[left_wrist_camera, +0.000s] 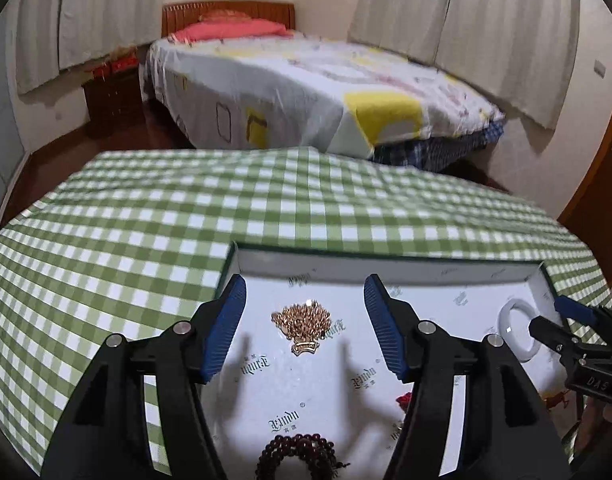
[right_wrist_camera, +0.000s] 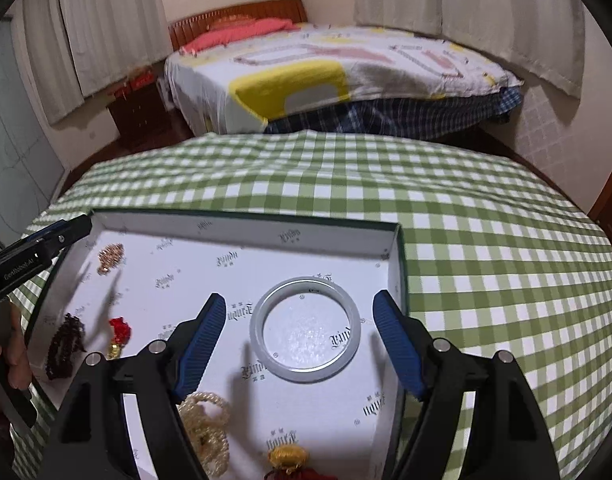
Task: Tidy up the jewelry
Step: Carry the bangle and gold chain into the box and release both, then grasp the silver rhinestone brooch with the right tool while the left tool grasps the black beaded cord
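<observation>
A shallow white box (left_wrist_camera: 385, 262) (right_wrist_camera: 242, 222) with printed lining holds the jewelry. A gold brooch (left_wrist_camera: 302, 326) (right_wrist_camera: 110, 257) lies on the lining between the spread blue pads of my left gripper (left_wrist_camera: 304, 300), which is open and clear of it. A pale bangle (right_wrist_camera: 304, 330) (left_wrist_camera: 517, 330) lies flat between the pads of my right gripper (right_wrist_camera: 300, 312), also open and not touching it. Dark bead bracelet (left_wrist_camera: 296, 456) (right_wrist_camera: 64, 344), a red charm (right_wrist_camera: 120, 330), a pearl strand (right_wrist_camera: 208, 420) and a gold-and-red ornament (right_wrist_camera: 288, 460) also lie in the box.
The box sits on a table under a green checked cloth (left_wrist_camera: 146, 220) (right_wrist_camera: 485, 240). A bed (left_wrist_camera: 306, 80) stands beyond the table's far edge. A hand (right_wrist_camera: 14, 344) holds the left gripper's handle at the left border of the right wrist view.
</observation>
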The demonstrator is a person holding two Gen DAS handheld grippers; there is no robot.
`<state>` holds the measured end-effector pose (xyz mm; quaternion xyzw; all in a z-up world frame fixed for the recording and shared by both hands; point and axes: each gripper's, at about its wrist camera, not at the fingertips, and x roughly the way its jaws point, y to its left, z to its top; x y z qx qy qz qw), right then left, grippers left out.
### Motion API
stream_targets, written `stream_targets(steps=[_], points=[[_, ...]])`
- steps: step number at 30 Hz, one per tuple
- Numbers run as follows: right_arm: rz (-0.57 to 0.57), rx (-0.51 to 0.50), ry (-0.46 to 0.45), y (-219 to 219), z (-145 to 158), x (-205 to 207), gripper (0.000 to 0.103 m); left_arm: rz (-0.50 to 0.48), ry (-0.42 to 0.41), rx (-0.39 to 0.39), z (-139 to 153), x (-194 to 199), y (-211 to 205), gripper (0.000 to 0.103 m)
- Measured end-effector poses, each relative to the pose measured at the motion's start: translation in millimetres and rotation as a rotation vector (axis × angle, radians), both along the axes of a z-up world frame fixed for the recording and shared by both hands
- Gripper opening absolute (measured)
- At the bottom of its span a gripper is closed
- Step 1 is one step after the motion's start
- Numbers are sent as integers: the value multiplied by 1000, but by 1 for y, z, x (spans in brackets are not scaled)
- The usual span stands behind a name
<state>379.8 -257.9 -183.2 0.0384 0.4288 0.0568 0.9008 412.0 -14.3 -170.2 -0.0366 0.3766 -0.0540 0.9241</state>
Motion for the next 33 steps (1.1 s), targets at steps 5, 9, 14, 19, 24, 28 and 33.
stream_targets(steps=[5, 9, 14, 19, 24, 28, 33], points=[[-16, 3, -90, 0, 19, -32, 74, 9, -110, -6, 27, -35, 5, 60], [-22, 13, -137, 2, 30, -57, 73, 10, -185, -14, 42, -69, 6, 60], [-22, -5, -198, 10, 40, -90, 70, 20, -240, -13, 54, -109, 10, 60], [-21, -7, -209, 16, 37, -122, 66, 31, -248, -17, 55, -141, 10, 60], [-13, 4, -176, 21, 23, -147, 59, 41, -236, -3, 45, -170, 9, 60], [-2, 3, -150, 23, 12, -160, 55, 43, -232, 23, 36, -193, 7, 60], [24, 0, -98, 32, -7, -178, 52, 41, -206, 24, 24, -212, 10, 60]])
